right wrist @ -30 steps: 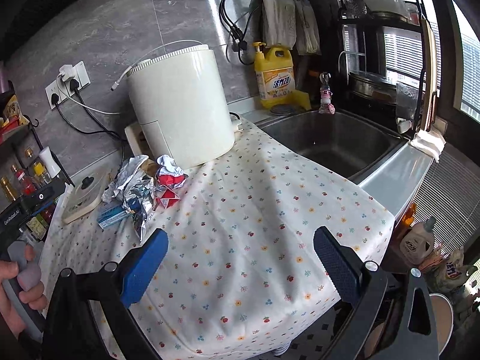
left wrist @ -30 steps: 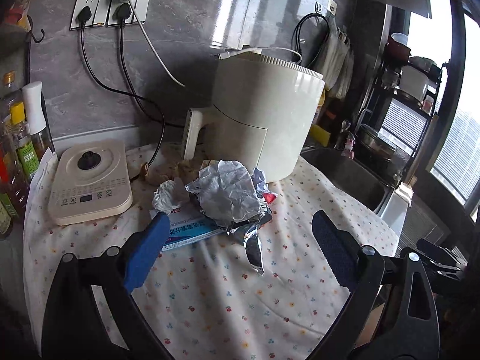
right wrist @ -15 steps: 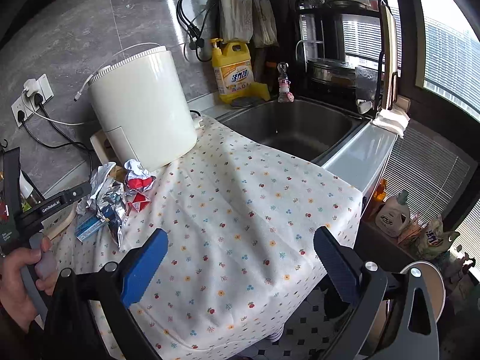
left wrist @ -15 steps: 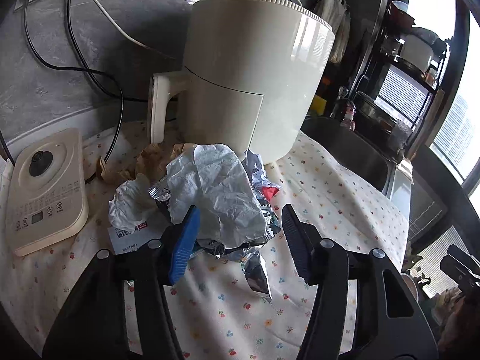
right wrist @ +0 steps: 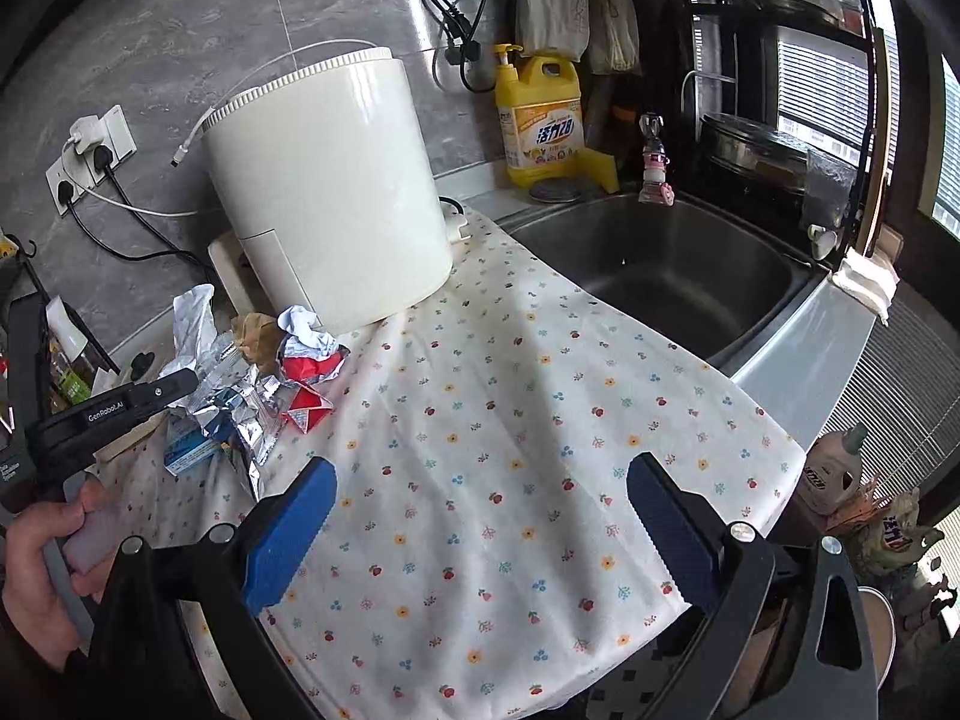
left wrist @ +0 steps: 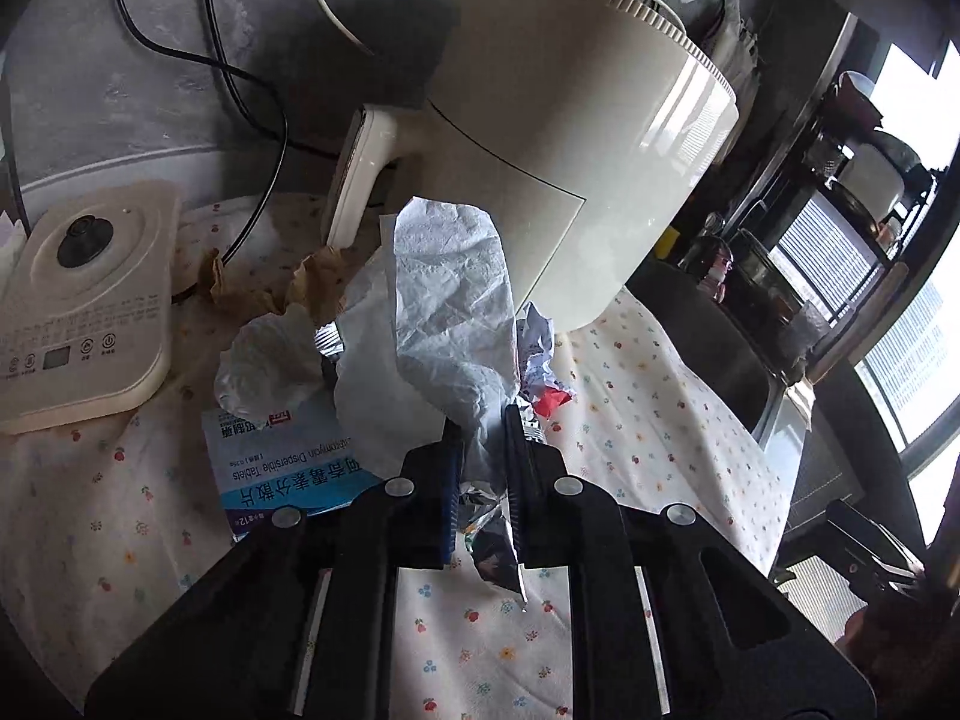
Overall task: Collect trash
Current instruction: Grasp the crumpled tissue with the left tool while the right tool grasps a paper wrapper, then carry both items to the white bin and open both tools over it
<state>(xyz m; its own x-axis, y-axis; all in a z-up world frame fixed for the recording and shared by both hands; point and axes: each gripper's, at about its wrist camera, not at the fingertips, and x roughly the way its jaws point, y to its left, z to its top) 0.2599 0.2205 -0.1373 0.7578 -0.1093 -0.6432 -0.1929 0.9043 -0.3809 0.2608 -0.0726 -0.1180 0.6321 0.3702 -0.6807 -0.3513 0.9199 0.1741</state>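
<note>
Trash lies heaped on the bench's flowered cloth, near an air fryer at the far left. Wide open a second ago and short of the heap, the left hand-held gripper has come in and is closing its jaws on a crumpled white paper; the first pickup looks under way. The right hand-held gripper hangs wide open and empty over bare cloth.
</note>
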